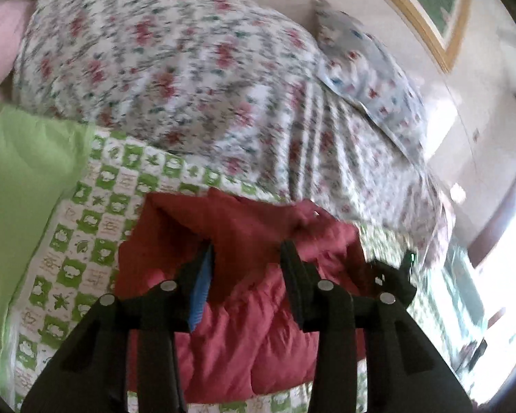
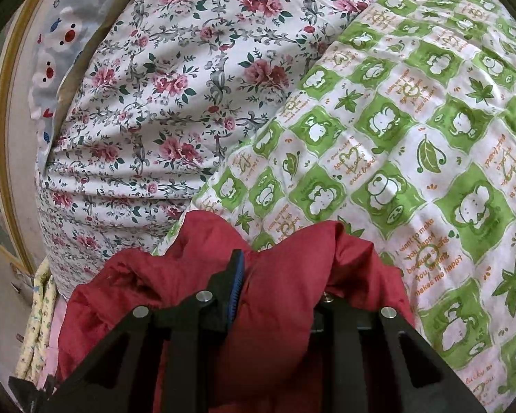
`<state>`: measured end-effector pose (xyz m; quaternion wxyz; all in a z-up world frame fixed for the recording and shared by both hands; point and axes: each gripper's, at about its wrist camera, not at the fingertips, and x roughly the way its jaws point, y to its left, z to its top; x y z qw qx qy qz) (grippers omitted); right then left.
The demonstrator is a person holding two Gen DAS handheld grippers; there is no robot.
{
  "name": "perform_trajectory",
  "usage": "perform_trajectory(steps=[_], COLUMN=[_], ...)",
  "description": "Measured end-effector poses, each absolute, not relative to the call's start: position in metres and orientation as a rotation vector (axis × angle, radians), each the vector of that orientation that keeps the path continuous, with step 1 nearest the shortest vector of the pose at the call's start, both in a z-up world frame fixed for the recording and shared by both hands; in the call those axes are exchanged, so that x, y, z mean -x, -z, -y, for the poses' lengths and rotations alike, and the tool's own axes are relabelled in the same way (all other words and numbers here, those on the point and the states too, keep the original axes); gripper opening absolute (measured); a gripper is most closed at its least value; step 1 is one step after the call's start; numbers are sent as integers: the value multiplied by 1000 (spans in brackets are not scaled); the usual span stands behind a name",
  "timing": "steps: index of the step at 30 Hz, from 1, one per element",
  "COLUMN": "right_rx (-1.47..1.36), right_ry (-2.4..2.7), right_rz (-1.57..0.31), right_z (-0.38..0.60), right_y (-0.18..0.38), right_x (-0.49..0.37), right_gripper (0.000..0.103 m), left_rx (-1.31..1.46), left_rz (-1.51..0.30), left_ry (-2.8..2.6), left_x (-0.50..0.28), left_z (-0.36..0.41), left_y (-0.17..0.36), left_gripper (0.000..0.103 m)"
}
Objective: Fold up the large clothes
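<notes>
A red padded jacket (image 1: 244, 337) lies bunched on a green-and-white checked quilt (image 1: 75, 241). In the left wrist view, my left gripper (image 1: 247, 268) has its jaws around a thick fold of the jacket, the fabric filling the gap between them. In the right wrist view, the jacket (image 2: 275, 296) bulges between the fingers of my right gripper (image 2: 282, 275); its right finger is buried under the red fabric. The other gripper shows as a black shape (image 1: 392, 282) at the jacket's right edge in the left wrist view.
A big rolled floral duvet (image 1: 175, 69) (image 2: 175, 86) lies behind the jacket. A blue cartoon-print pillow (image 1: 371, 69) (image 2: 62, 34) leans on the wall. The quilt (image 2: 430, 137) spreads to the right. A wood-framed picture (image 1: 423, 20) hangs on the wall. A bright window is at right.
</notes>
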<state>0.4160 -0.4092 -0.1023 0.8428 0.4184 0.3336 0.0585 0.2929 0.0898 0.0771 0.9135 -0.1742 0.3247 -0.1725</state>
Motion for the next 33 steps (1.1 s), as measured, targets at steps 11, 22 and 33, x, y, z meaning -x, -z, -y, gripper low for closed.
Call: perform_trajectory(steps=[11,22,33], right_rx=[-857,-779,-170], right_ry=[-109,-278,-301], right_rz=[-707,-586,-512], right_z=[404,401,292], right_y=[98,8,-23], right_x=[-416,-369,-329], right_gripper=[25,53,70], left_rx=[120,-12,13], left_rz=[-782,-954,-973], left_ry=[449,277,267], left_x=[-314,-379,-385], left_z=[-16,17,17], left_y=[-42,41,44], left_gripper=[36,36,36])
